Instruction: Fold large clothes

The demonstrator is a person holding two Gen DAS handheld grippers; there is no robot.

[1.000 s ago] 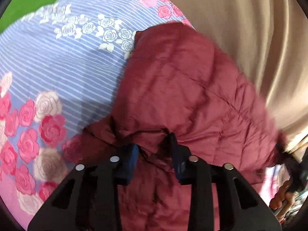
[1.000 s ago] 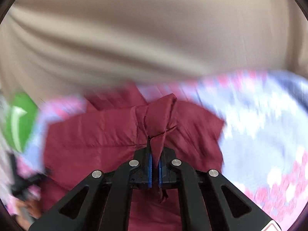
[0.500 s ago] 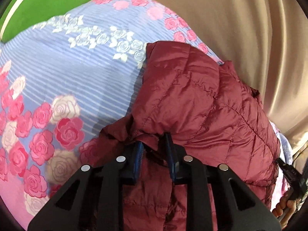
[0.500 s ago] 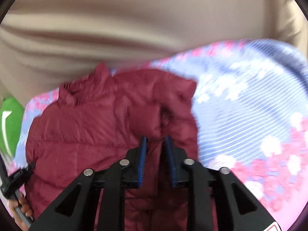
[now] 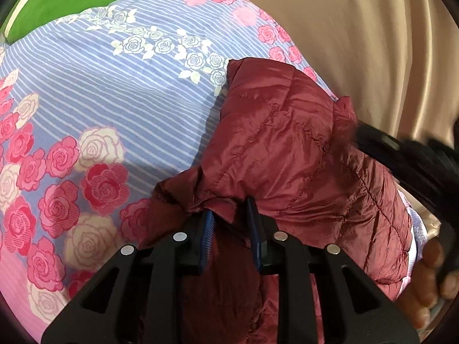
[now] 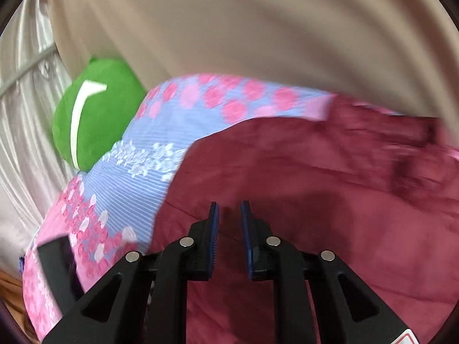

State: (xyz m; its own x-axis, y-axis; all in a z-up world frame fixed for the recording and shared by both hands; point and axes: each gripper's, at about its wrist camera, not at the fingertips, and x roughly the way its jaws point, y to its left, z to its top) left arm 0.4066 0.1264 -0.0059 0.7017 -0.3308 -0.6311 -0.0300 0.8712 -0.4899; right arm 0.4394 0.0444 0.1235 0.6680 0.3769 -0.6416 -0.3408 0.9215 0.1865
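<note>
On the bed's rose-print sheet [image 5: 120,91] lies the maroon quilted jacket [image 5: 287,149], partly folded, near the beige curtain [image 5: 358,28]. My left tongs [image 5: 229,220] stand parted around a loose fold of its fabric, pads not pressing. My right tongs [image 6: 229,215] hover over the jacket, closing, with nothing between the pads.

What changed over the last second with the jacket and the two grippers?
The right gripper let go of the maroon jacket fold it had pinched and swung across over it; its jaws are closing with nothing between them. The jacket now lies folded on the floral sheet. The left gripper stayed at the jacket's edge.
</note>
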